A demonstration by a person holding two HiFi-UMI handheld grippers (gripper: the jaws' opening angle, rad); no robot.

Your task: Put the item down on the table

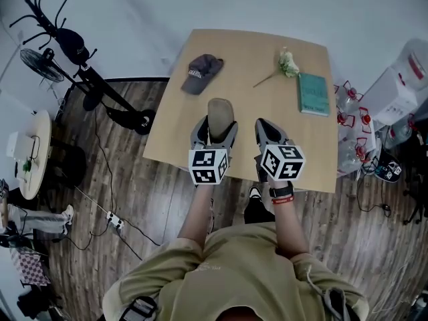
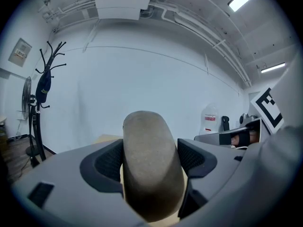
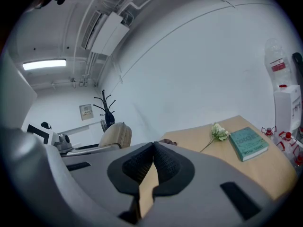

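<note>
My left gripper (image 1: 215, 124) is shut on a tan, rounded, pad-like item (image 1: 221, 112), held above the near part of the wooden table (image 1: 249, 116). In the left gripper view the item (image 2: 150, 162) stands upright between the dark pads (image 2: 110, 161), filling the gap of the left gripper (image 2: 151, 167). Just to its right my right gripper (image 1: 269, 131) is shut, and nothing sits between its touching pads (image 3: 163, 162). The right gripper view shows the right gripper (image 3: 152, 149) closed, with the tan item (image 3: 116, 135) off to the left.
On the table lie a dark cap (image 1: 200, 72), a white flower sprig (image 1: 287, 64) and a green book (image 1: 313, 93). A coat stand (image 1: 73, 52) and a fan (image 1: 41, 64) stand at the left. Bottles and a water dispenser (image 1: 401, 89) crowd the right.
</note>
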